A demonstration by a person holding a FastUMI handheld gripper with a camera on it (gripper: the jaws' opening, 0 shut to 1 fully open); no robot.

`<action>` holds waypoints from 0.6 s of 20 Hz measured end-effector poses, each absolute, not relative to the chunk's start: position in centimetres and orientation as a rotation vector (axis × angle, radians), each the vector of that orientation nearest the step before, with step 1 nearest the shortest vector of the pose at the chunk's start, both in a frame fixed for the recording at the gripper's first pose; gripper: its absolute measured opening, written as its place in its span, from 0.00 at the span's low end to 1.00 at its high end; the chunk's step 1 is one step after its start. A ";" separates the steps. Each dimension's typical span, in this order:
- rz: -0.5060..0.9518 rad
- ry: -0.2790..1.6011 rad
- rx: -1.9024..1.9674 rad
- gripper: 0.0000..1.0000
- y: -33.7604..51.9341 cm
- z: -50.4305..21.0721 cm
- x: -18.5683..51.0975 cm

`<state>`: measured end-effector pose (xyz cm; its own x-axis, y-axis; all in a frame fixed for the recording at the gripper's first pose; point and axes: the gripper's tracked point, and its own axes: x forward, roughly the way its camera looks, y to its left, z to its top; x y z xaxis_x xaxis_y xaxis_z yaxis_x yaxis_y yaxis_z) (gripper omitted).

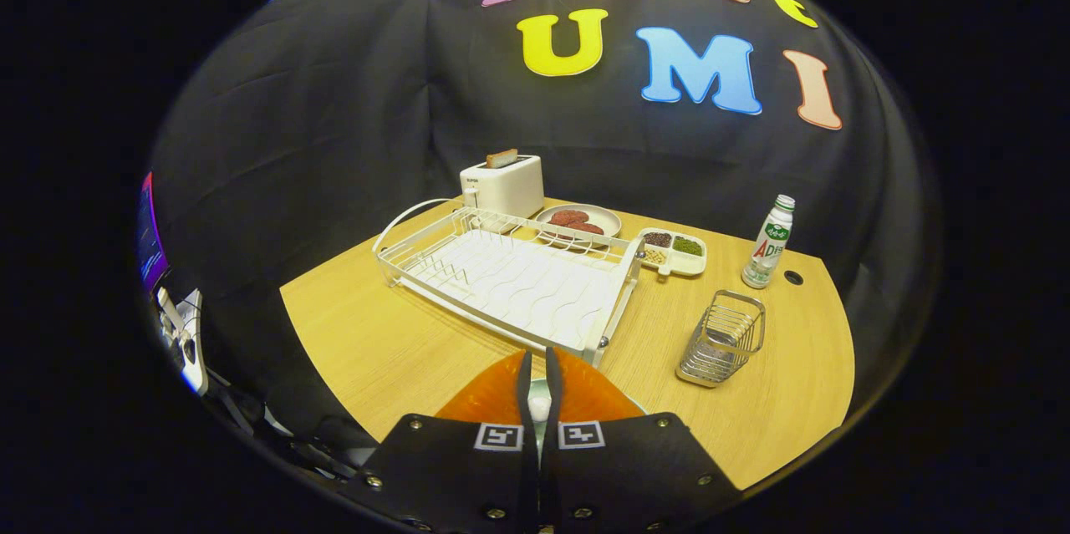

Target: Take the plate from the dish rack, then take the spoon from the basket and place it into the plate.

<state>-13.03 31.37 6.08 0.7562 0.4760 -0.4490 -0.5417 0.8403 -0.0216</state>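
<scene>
While the jaws pinch a spoon [539, 407] over the orange plate [585, 392], black cloth walls the wooden table [376, 333].

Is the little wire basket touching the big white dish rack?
Apart. The gripper view shows bare wooden table between the wire basket and the dish rack, beyond the closed fingers.

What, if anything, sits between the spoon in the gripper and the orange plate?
Nothing visible does. The gripper is closed on the spoon, directly over the orange plate, which lies just below the fingers, nearer than the dish rack.
</scene>
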 end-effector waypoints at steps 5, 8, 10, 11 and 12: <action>0.562 0.462 -0.165 0.04 31.8 5.6 -12.5; 0.530 0.464 -0.161 0.13 31.1 5.6 -11.6; 0.509 0.470 -0.148 0.14 30.7 5.5 -11.1; 0.499 0.470 -0.146 0.17 30.5 5.7 -10.8; 0.481 0.462 -0.147 0.19 30.0 6.3 -10.6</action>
<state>-10.59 30.01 6.33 0.7859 0.4119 -0.4613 -0.4774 0.8782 -0.0292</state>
